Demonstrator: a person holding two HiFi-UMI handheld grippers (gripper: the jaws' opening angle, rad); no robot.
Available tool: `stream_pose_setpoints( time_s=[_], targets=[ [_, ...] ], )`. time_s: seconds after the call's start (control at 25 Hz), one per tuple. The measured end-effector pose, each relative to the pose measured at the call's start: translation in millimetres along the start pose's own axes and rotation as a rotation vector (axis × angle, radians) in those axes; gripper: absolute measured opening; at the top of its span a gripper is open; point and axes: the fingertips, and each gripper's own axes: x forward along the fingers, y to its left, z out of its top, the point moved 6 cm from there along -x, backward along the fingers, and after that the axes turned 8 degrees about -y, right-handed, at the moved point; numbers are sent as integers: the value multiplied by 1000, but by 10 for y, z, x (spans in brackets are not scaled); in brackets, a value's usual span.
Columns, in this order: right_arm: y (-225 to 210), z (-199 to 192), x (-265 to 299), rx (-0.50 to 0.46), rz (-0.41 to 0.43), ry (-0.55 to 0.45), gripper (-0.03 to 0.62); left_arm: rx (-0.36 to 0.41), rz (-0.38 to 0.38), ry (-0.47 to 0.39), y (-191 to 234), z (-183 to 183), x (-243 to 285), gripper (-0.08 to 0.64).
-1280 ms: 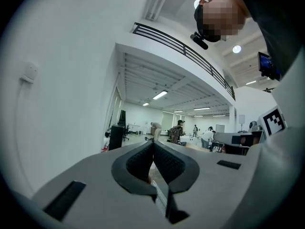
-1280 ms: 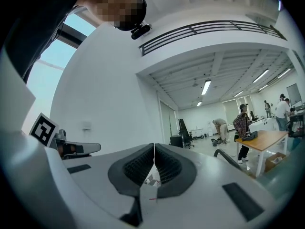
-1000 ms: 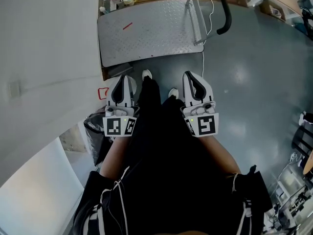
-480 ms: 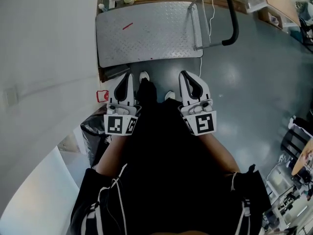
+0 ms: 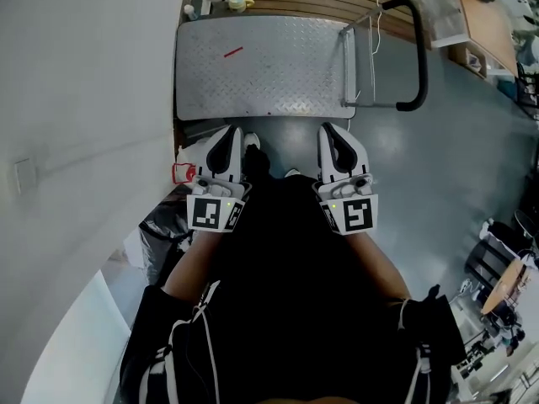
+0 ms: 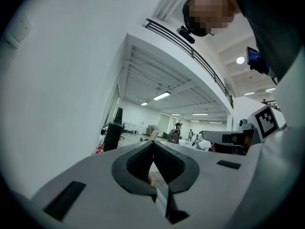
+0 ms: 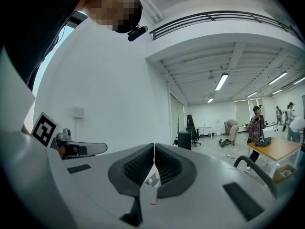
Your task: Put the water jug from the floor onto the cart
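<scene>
Standing at the near edge of a flat metal cart (image 5: 269, 66), a person holds two tools level over the grey floor (image 5: 421, 167) — the left claw (image 5: 229, 135) and the right claw (image 5: 330, 133), both clenched tip to tip with nothing between the pads.

What looks like the water jug (image 5: 189, 160) sits on the floor by the white wall, just left of the left claw and near the cart's near-left corner. It shows only as a pale body with a red loop, largely hidden by the claw.

If full, it would likely be heavy, its load sloshing, its smooth walls slippery. The red loop or the neck seems the safest hold, with the second claw steadying the body.

By count: one cart with one black push handle (image 5: 418, 57) on its right side, one apparent jug, two claws, one dark bag (image 5: 164, 221) nearer along the wall. A few small bottles stand past the cart's far-left corner — too small to number.
</scene>
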Motion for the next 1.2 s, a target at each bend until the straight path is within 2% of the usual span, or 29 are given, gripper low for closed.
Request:
stream_pose_setpoints(
  time_s=[0.2,0.44,0.64,0.76,0.88,1.08,1.2],
  targets=[
    [99,-86,254,1,-9,30,19,-25,11,26,314,-36,120,18],
    [136,-117,428,23,4,32,18,-53,-17,7,394,-2,363,18],
    [-22,-122,543,32,25,32,20,-25,-12,20,427,-22,436,18],
    [-119,-49,597,-6,53,-10,20,7,-48,15,334,-47,491,18],
    [-330,6,565,-23,32,-18,20,27,-68,29,216,-140,572,18],
    [-470,30,533,12,11,-28,19,35,-49,70,166,-262,611,18],
    [-487,28,555,-4,14,-25,20,5,-11,93,277,-319,543,18]
  ],
)
